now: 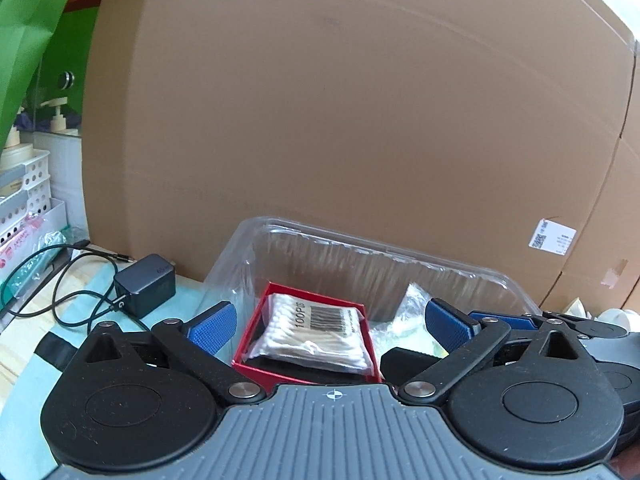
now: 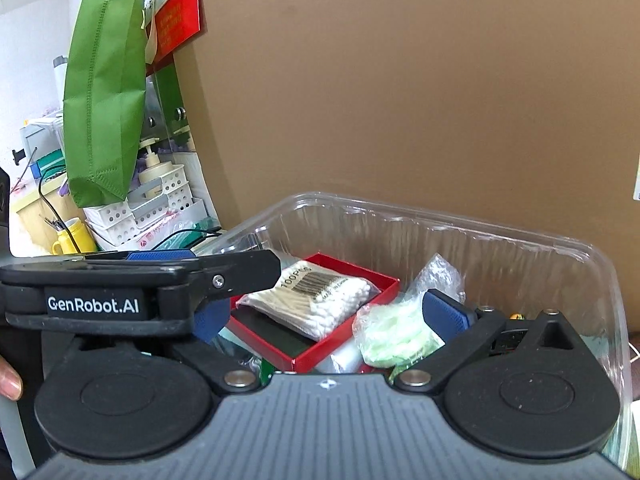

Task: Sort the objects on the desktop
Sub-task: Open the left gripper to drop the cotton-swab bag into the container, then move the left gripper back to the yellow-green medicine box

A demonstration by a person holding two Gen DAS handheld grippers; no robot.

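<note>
A clear plastic bin point(image 1: 360, 252) point(image 2: 460, 220) stands against a cardboard sheet. Inside lies a red box point(image 1: 308, 344) point(image 2: 344, 328) with a bag of cotton swabs point(image 1: 316, 332) point(image 2: 320, 300) on top of it. A crinkled bag with pale green contents point(image 2: 392, 336) point(image 1: 412, 320) lies to the right of the box. My left gripper point(image 1: 328, 326) is open, its blue pads on either side of the red box. My right gripper point(image 2: 328, 316) is open and empty over the bin, with the left gripper's body point(image 2: 132, 292) crossing in front of its left finger.
A tall cardboard sheet point(image 1: 340, 120) closes off the back. A black charger point(image 1: 146, 290) with cable lies on the light table at left. White perforated baskets point(image 2: 152, 204), a green bag point(image 2: 106, 96) and a yellow mug point(image 2: 74, 236) stand further left.
</note>
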